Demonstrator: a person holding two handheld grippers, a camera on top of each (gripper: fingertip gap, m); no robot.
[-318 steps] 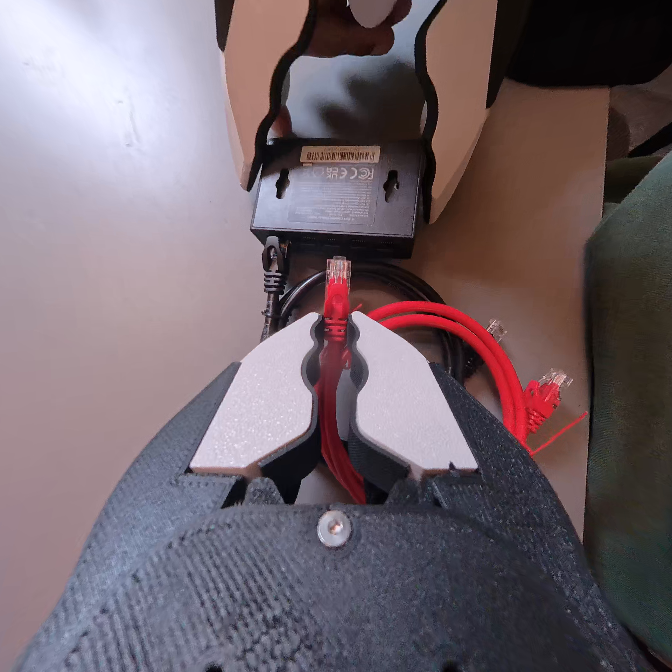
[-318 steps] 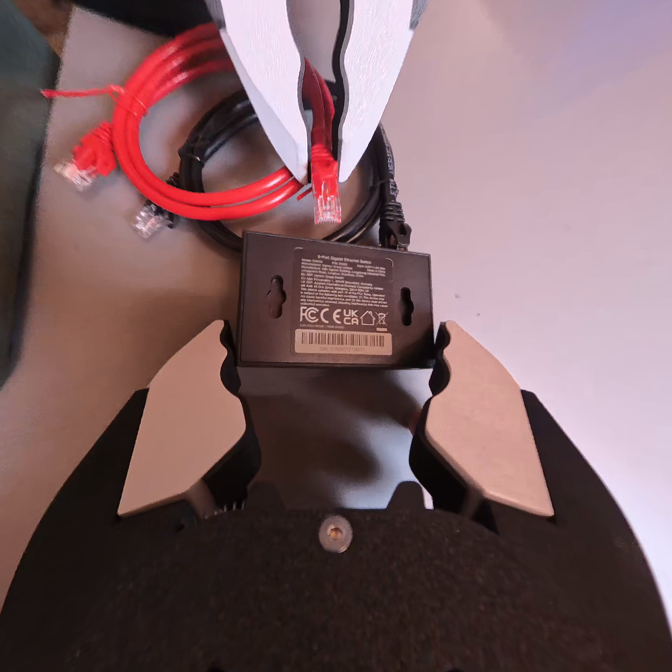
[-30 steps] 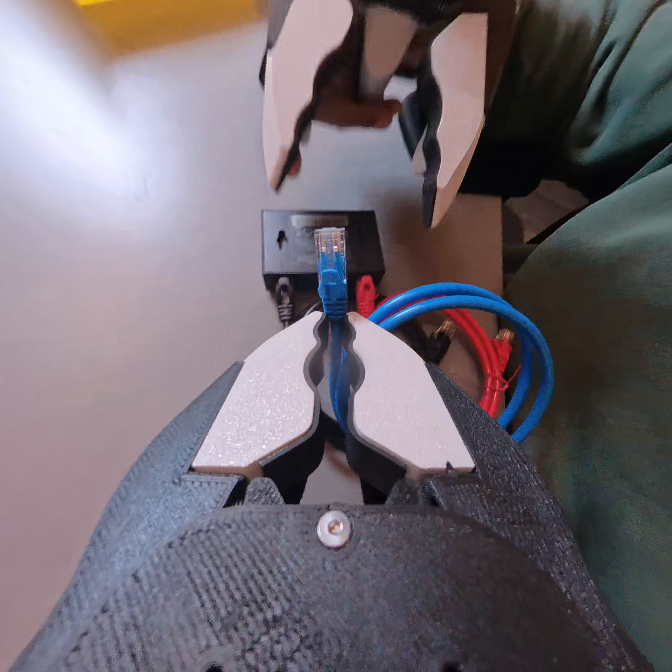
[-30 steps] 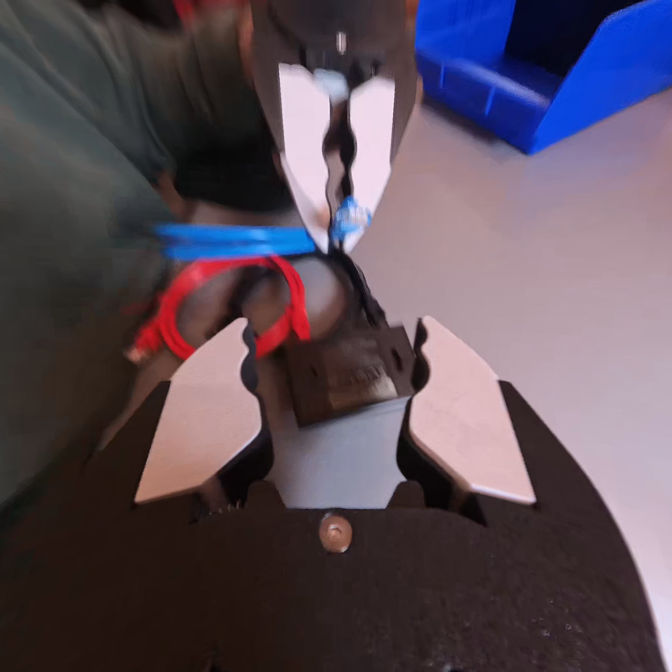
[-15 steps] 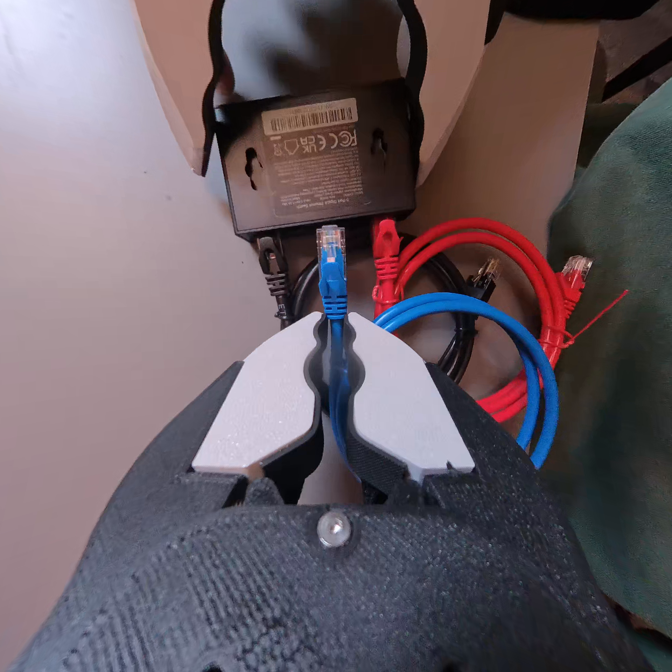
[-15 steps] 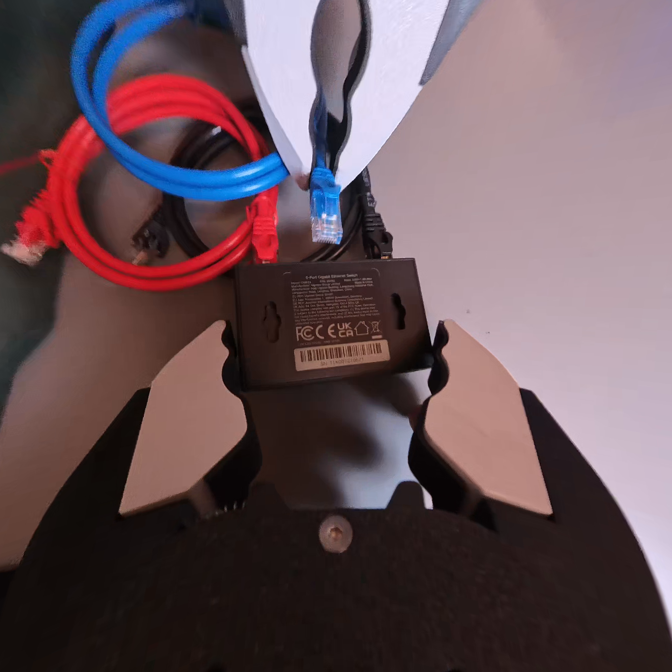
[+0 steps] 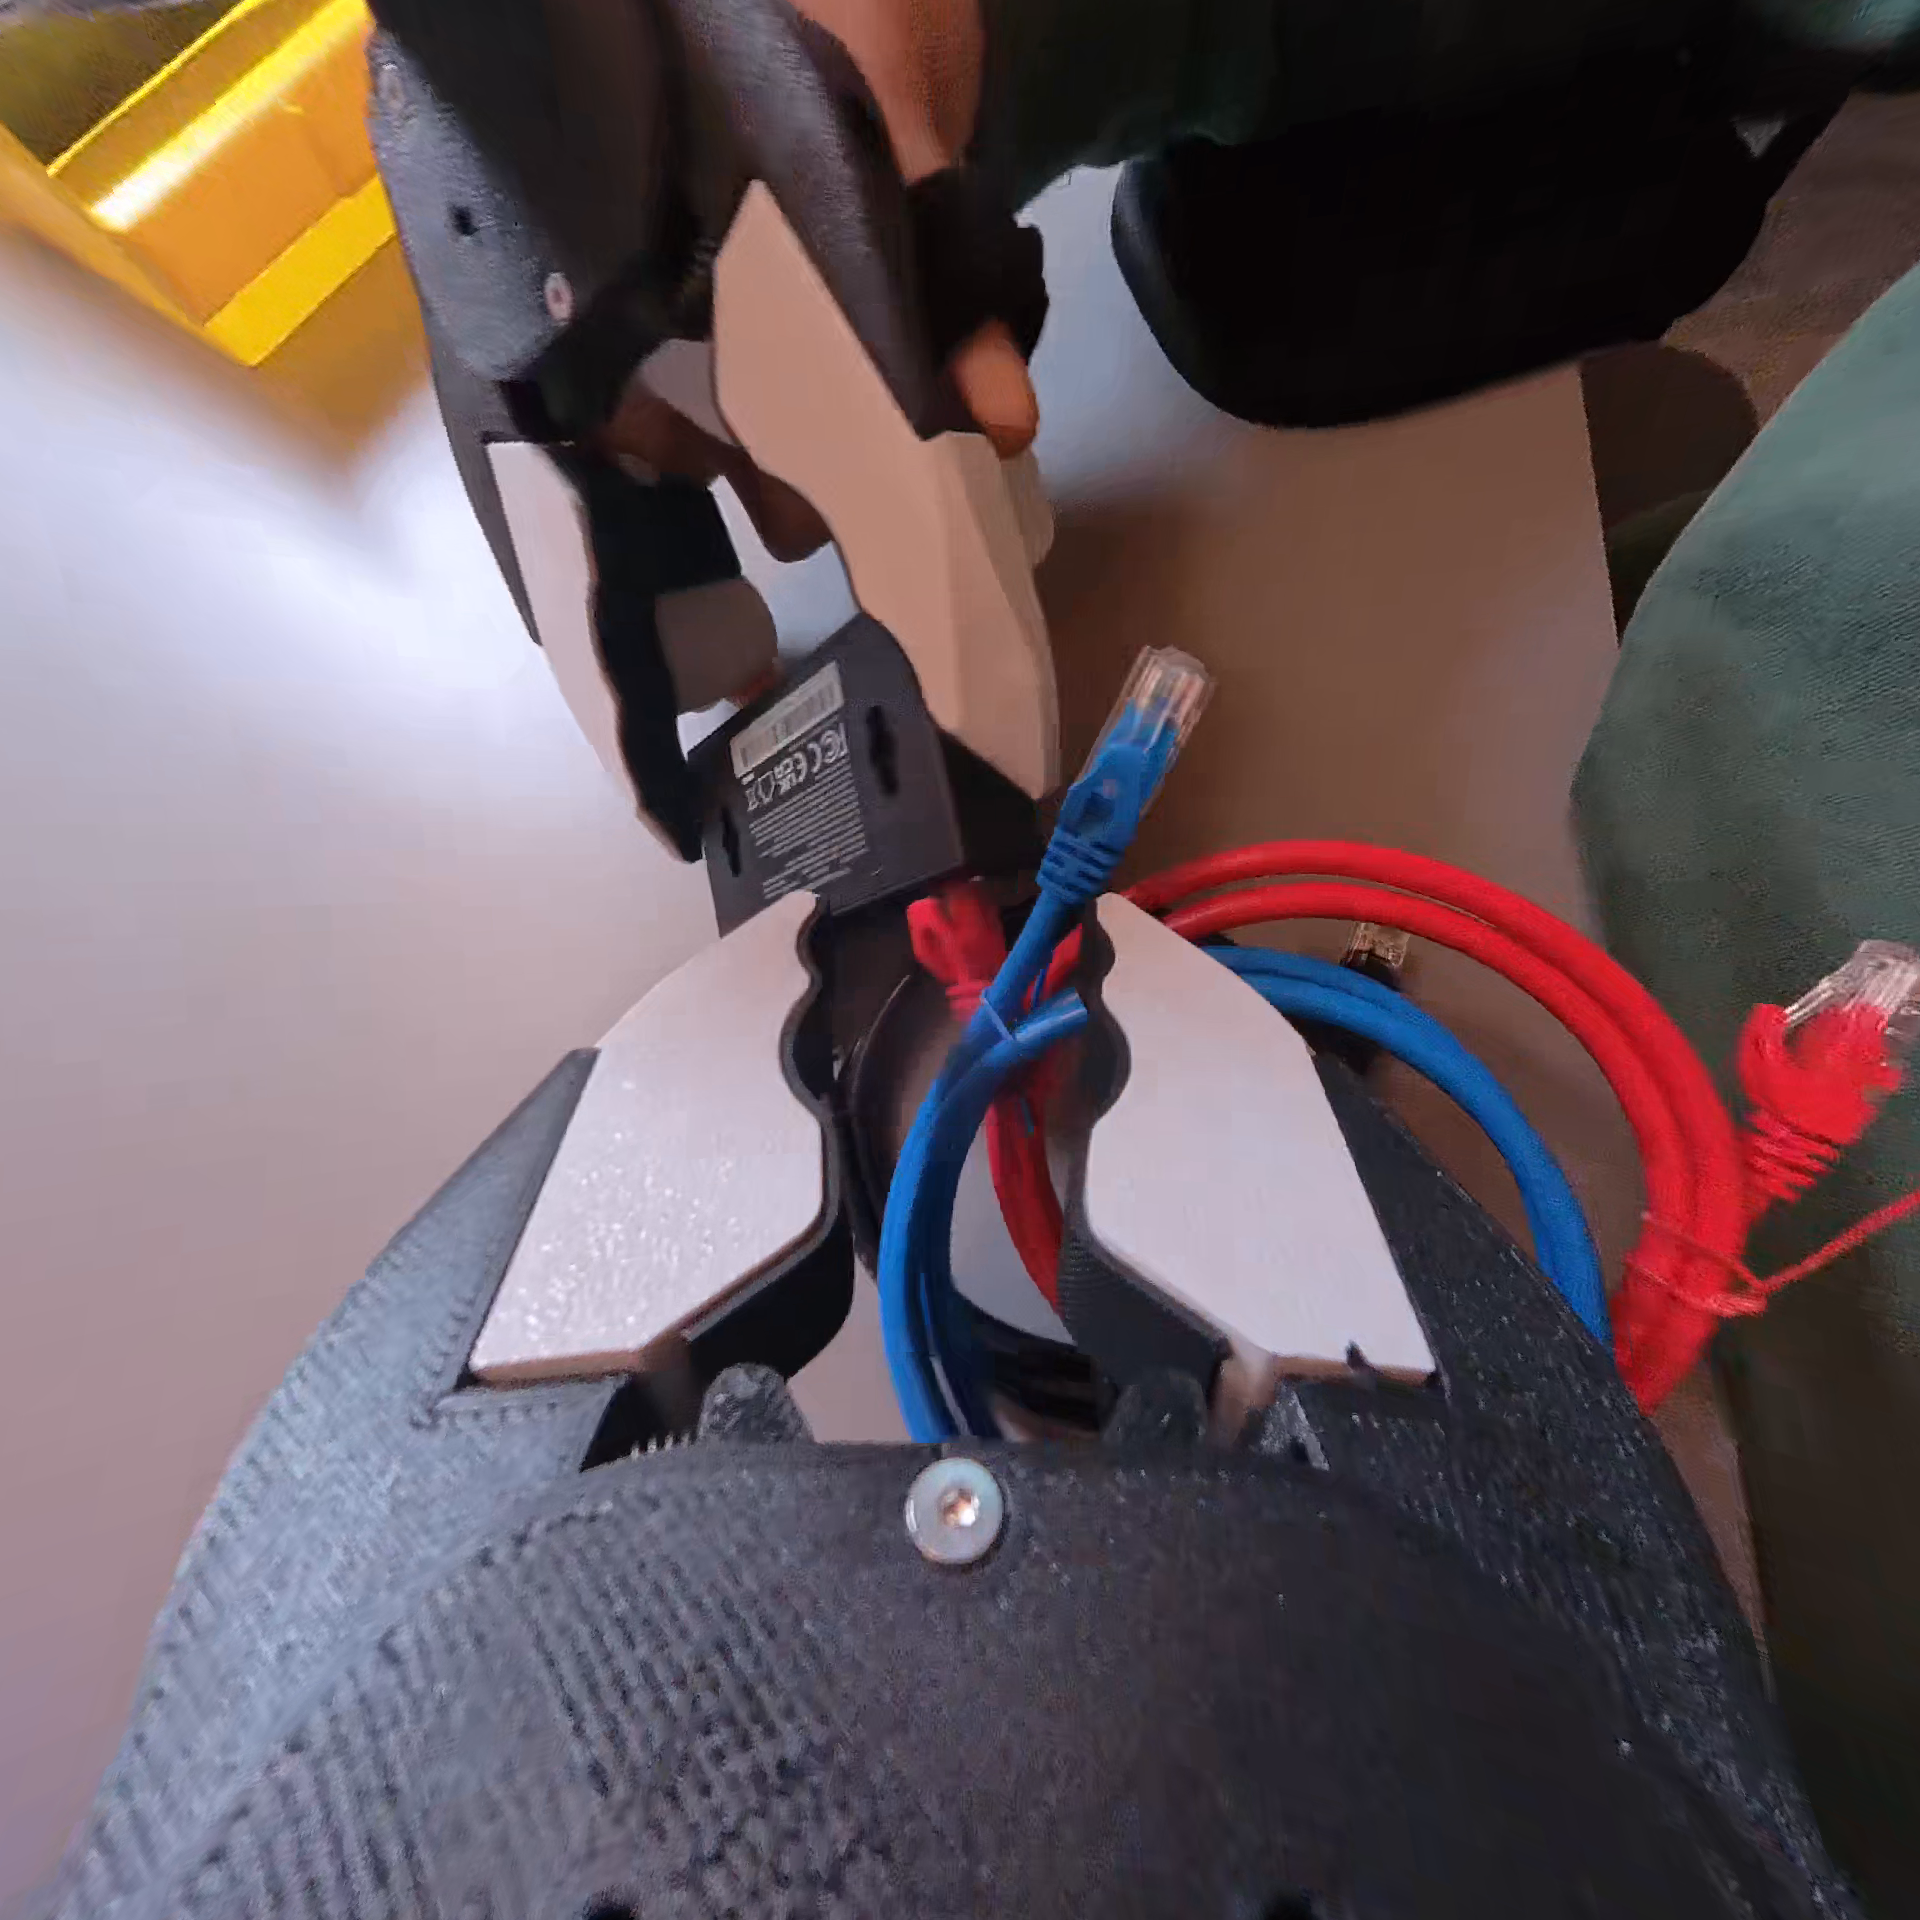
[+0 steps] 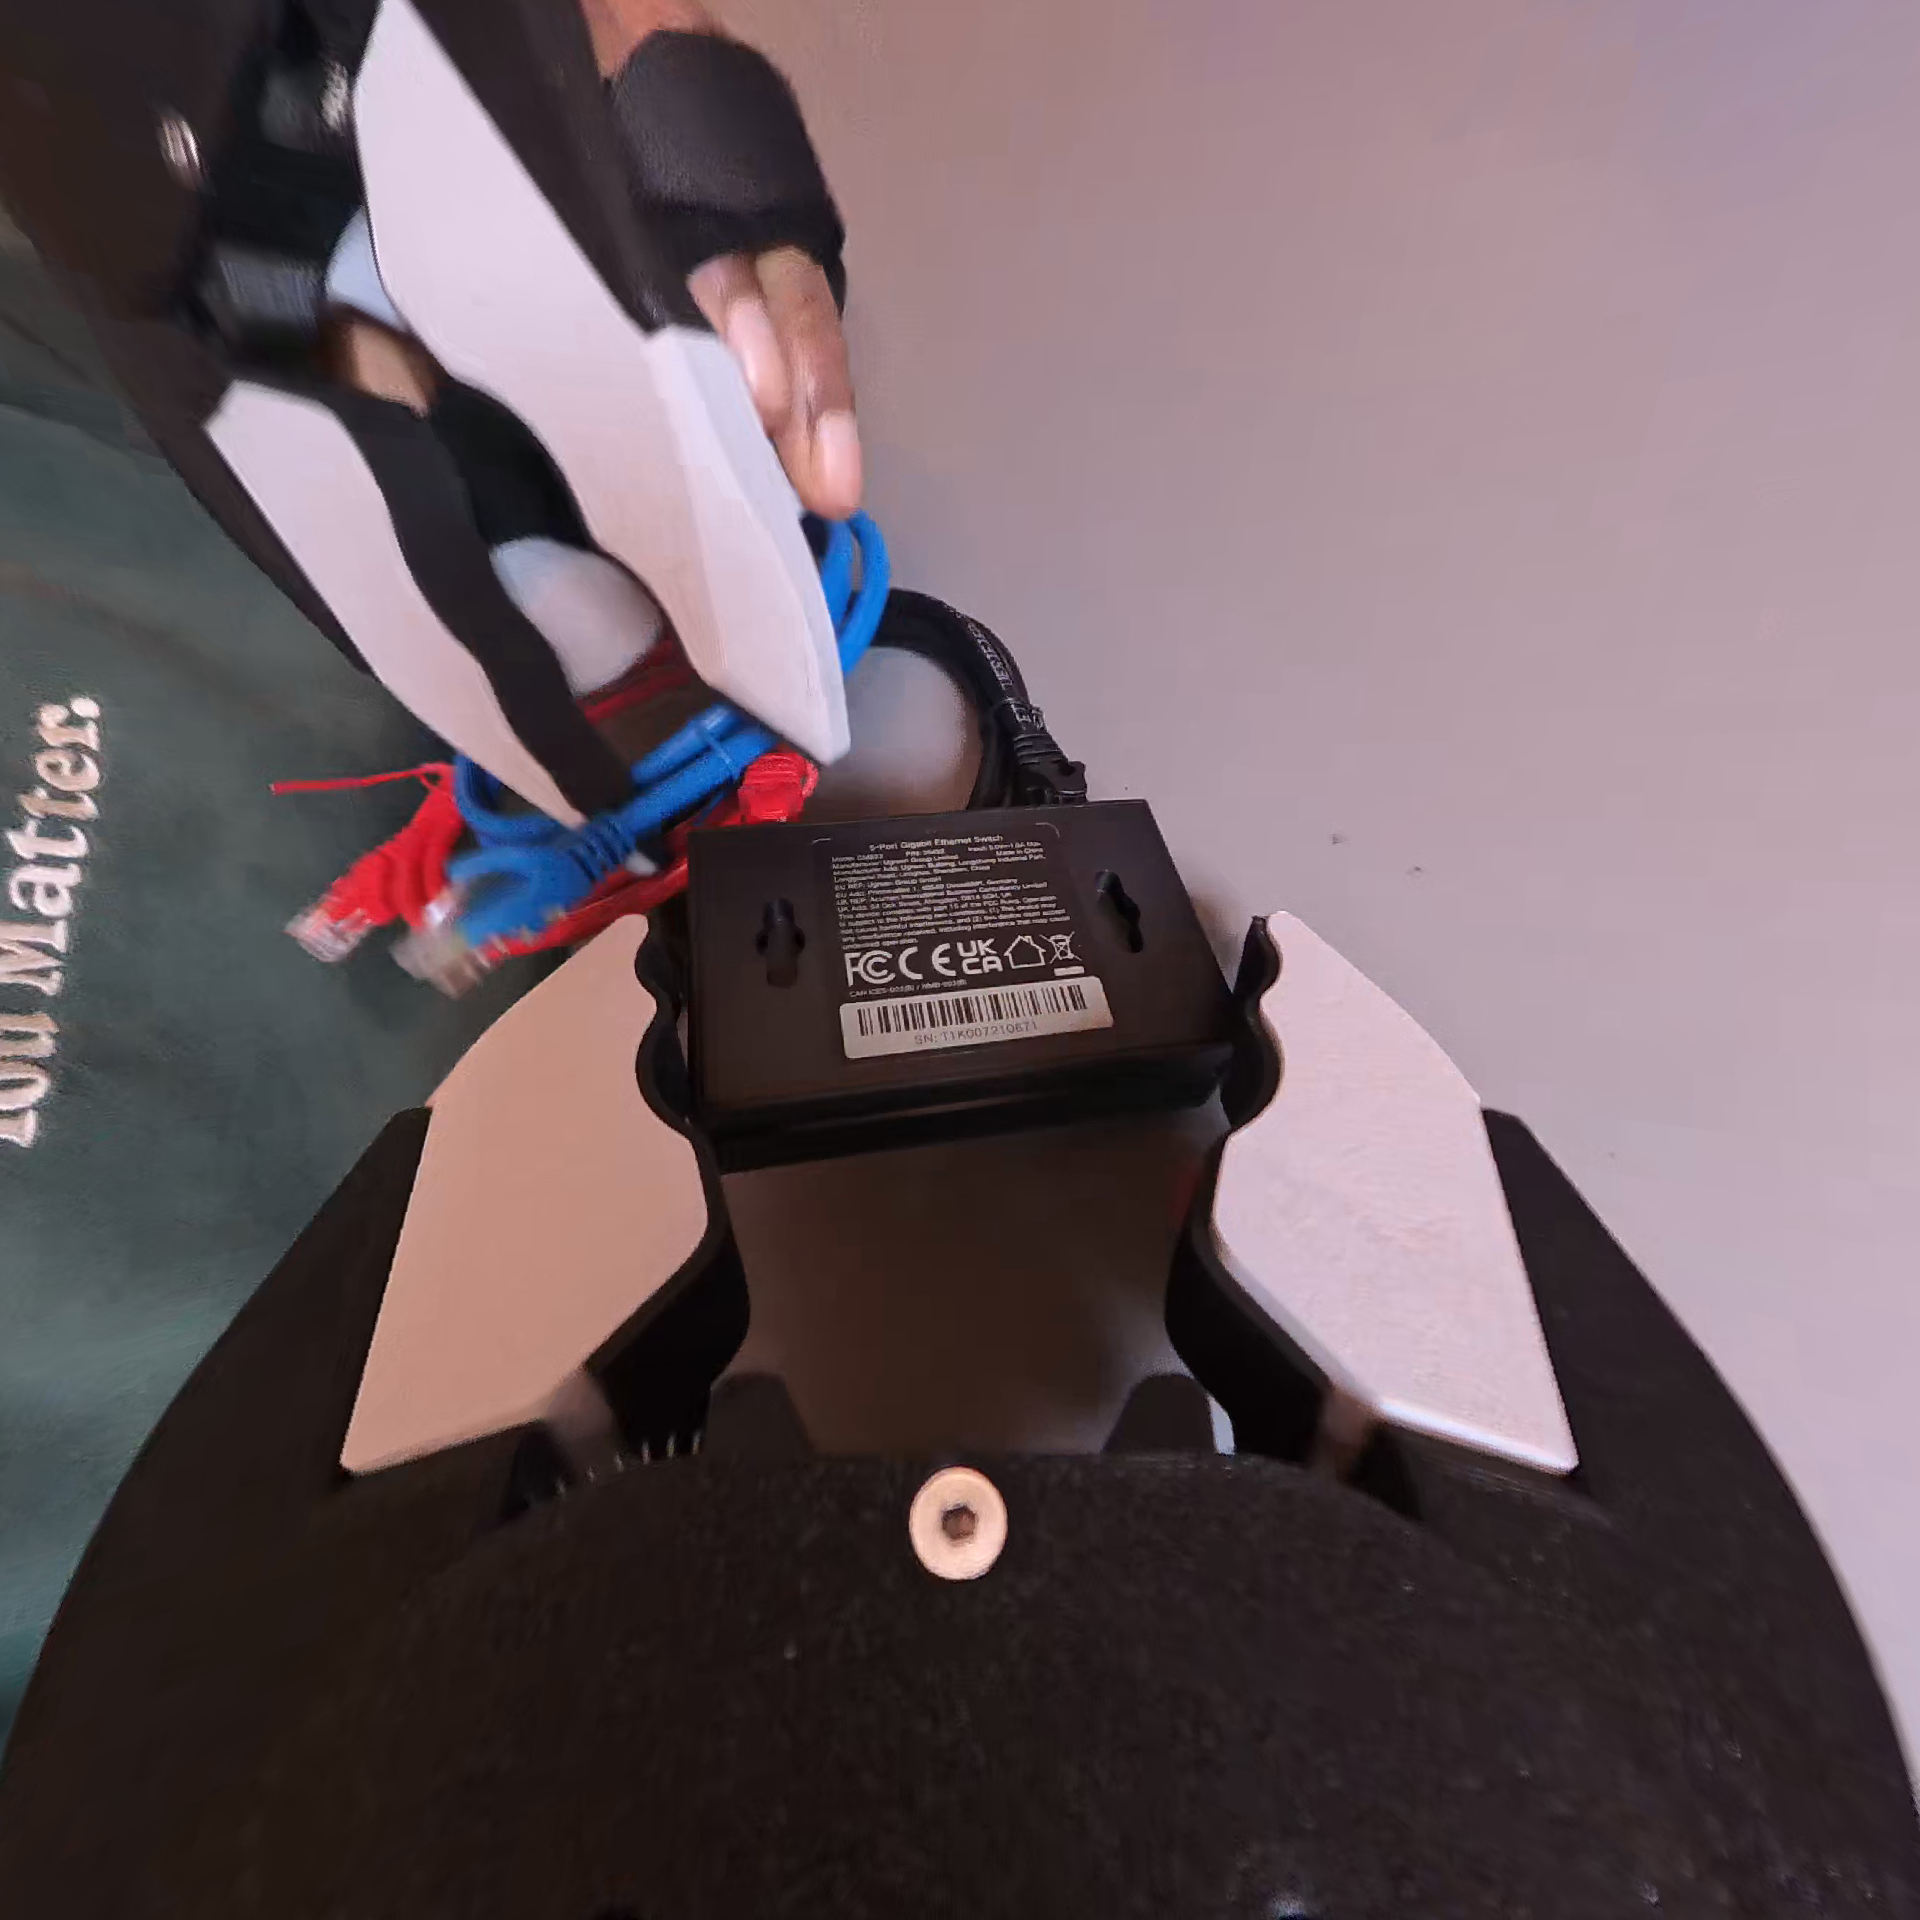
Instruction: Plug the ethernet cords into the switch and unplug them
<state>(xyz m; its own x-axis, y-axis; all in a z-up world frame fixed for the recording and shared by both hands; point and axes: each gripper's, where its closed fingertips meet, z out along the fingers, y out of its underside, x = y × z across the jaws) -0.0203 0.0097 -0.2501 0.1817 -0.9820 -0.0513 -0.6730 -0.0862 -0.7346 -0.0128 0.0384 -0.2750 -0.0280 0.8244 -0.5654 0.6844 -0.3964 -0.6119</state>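
Observation:
The black switch [image 8: 956, 966] lies label side up, clamped across its width by my right gripper [image 8: 956, 935]; it also shows in the left wrist view [image 7: 831, 800]. A black cord [image 8: 1039, 769] and a red cord [image 8: 774, 790] sit in its ports. My left gripper [image 7: 956, 920] is open. The coiled blue cord [image 7: 935, 1143] runs loose between its jaws, leaning on the right finger. The blue plug [image 7: 1153, 717] points up and to the right, beside the switch and out of any port. In the right wrist view the blue plug [image 8: 488, 904] hangs left of the switch.
The red cord's free plug [image 7: 1860, 987] and coil lie at the right near a green garment [image 7: 1766, 831]. A yellow bin [image 7: 208, 187] stands at the far left. A gloved hand [image 8: 769, 312] holds the left gripper above the cords.
My left gripper has opened and let go of the blue cord. The blue plug has swung right, away from the ports. The right gripper has turned the switch.

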